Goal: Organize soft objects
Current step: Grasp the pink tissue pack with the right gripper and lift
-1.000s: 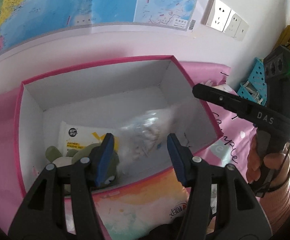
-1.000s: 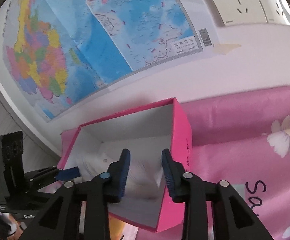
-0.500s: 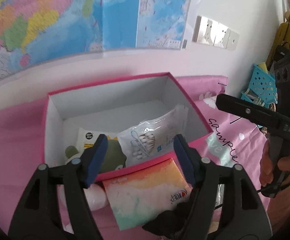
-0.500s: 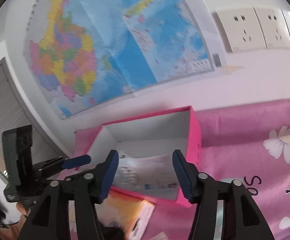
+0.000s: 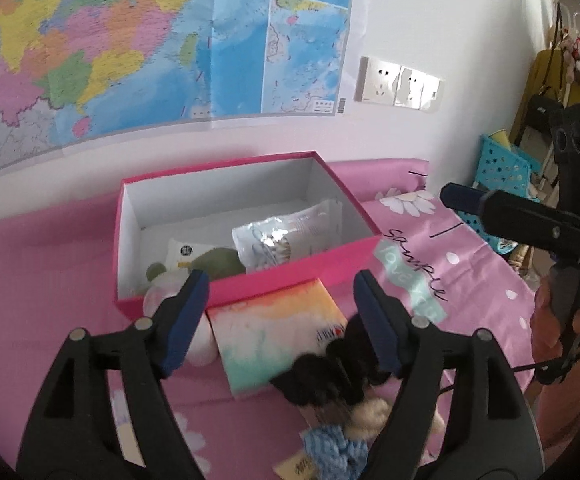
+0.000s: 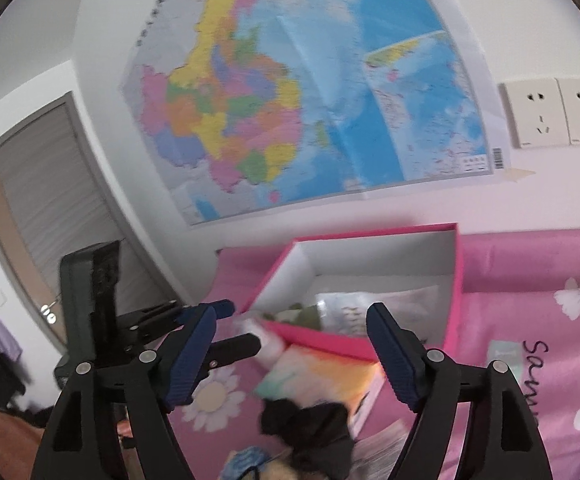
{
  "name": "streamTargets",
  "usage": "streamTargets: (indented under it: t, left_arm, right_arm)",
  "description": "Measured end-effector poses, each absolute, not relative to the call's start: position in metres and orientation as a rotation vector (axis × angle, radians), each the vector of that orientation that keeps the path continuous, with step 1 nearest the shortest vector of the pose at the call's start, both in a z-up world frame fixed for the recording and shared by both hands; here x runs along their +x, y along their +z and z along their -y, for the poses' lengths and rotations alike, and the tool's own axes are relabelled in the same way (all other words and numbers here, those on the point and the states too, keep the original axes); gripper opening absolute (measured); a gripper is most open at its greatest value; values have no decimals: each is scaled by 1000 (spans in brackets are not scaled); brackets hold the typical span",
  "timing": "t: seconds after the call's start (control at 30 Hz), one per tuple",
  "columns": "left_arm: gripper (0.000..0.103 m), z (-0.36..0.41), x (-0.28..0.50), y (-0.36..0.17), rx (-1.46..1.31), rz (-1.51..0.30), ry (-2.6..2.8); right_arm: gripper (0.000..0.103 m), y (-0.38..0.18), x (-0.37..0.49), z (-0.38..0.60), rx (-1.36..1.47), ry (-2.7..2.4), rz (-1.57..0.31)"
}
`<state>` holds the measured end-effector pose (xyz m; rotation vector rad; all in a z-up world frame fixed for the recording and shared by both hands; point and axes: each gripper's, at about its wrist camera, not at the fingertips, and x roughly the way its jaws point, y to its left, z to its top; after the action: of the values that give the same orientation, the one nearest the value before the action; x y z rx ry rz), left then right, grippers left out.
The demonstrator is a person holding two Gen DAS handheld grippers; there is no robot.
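Both jaws just opening, empty: left gripper [image 5: 280, 318] and right gripper [image 6: 290, 354] clear of pink box [image 5: 290, 280], cotton-swab bag [image 5: 286, 236] dropped inside at 12 o'clock, so free for next item.

we see a matt pink cardboard box [image 5: 290, 284] with plain grey-white walls, a glossy crinkled plastic pouch [image 5: 278, 236] inside, a smooth satiny pink cloth [image 5: 470, 264] beneath, and a fuzzy black scrunchie [image 5: 330, 376].

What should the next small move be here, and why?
Probably lower the left claw onto the rainbow tissue pack lying just outside the pink box. Both claws have just been opening and hold nothing; the cotton swab bag is already inside the box, and the pack sits nearest, right between the left claw's open jaws.
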<state>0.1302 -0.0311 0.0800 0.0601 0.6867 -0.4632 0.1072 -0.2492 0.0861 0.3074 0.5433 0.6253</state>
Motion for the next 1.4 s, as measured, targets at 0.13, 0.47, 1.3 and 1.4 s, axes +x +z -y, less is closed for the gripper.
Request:
streamTargets:
  t: [0.13,0.47,1.3,1.4]
  left_arm:
    - [80,20,110,74,47,-689,-485]
    - [80,24,67,43,96,-746,-571]
    - [73,53,29,-11,196,-854,-679]
    - [73,52,27,-11,197,-852,-678]
  right_arm:
    - [82,86,84,244,278,645,-559]
    - [82,49,26,247,278,660,-705]
    - [80,-48,-44,244,320,607,-1015]
    - [75,-44,-47,251,353,608,-977]
